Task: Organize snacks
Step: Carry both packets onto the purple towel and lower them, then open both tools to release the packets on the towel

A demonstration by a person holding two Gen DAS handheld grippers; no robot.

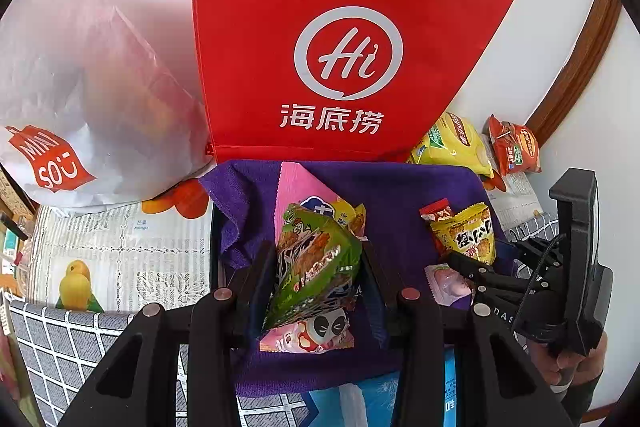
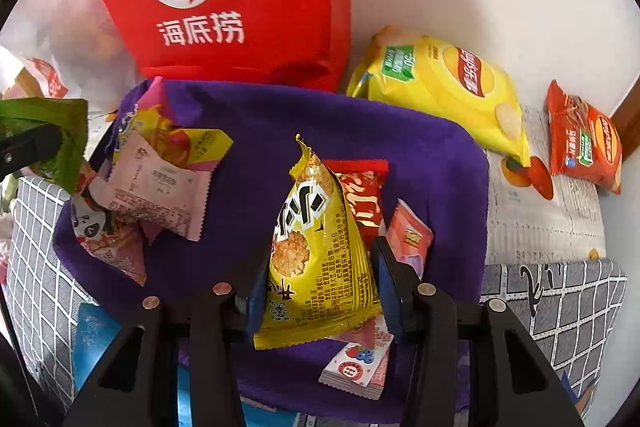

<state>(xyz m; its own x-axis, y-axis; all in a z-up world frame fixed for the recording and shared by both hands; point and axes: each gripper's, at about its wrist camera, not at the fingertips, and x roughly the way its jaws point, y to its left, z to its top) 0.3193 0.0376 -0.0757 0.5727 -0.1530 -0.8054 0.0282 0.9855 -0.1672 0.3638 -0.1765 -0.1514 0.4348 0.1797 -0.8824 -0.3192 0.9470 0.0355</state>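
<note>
Left gripper (image 1: pixel 316 267) is clenching the green packet (image 1: pixel 312 263) above the purple cloth (image 1: pixel 400 187); right gripper (image 2: pixel 320 275) is pinching the yellow packet (image 2: pixel 316 259) there; keeping both grips firm while lifting clear should be preventing drops

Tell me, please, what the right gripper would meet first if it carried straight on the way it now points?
Most likely the purple cloth. The right gripper already grips a yellow snack packet, with a red packet lying just beyond it, so that might be touched first; depth is unclear.
</note>
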